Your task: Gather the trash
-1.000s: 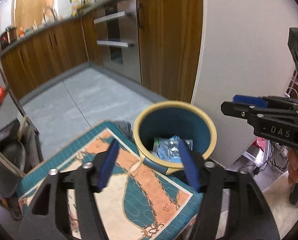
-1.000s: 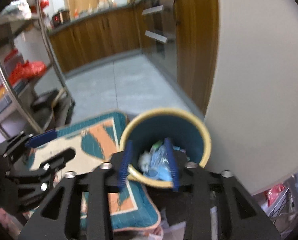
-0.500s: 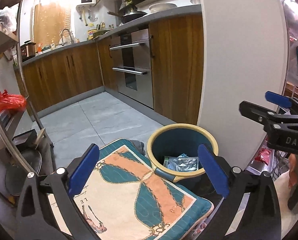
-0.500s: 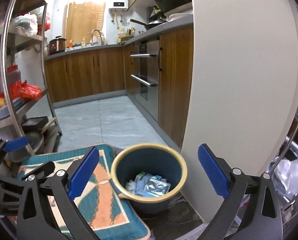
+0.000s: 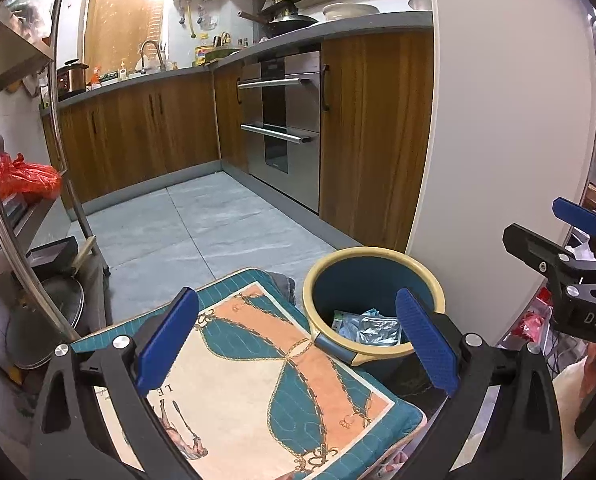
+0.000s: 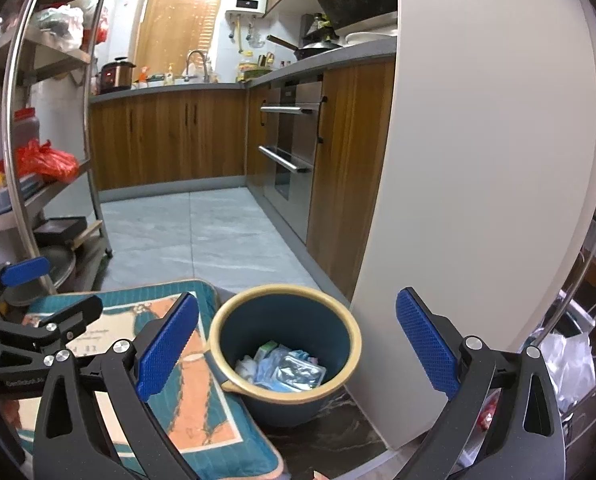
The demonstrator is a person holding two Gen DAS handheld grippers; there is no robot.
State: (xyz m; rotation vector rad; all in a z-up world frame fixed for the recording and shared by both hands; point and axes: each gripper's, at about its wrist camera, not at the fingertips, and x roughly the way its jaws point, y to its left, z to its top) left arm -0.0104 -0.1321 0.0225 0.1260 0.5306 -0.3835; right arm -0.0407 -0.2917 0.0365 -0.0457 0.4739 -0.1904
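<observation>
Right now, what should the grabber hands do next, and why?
Probably draw back and look elsewhere for more trash. Both the left gripper and the right gripper are open and empty, the wrappers already lie inside the blue bin, and none shows on the patterned cushion.

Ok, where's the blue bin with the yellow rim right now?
The blue bin with the yellow rim stands on the floor low in both wrist views, between the teal patterned cushion on its left and the white panel on its right.
</observation>
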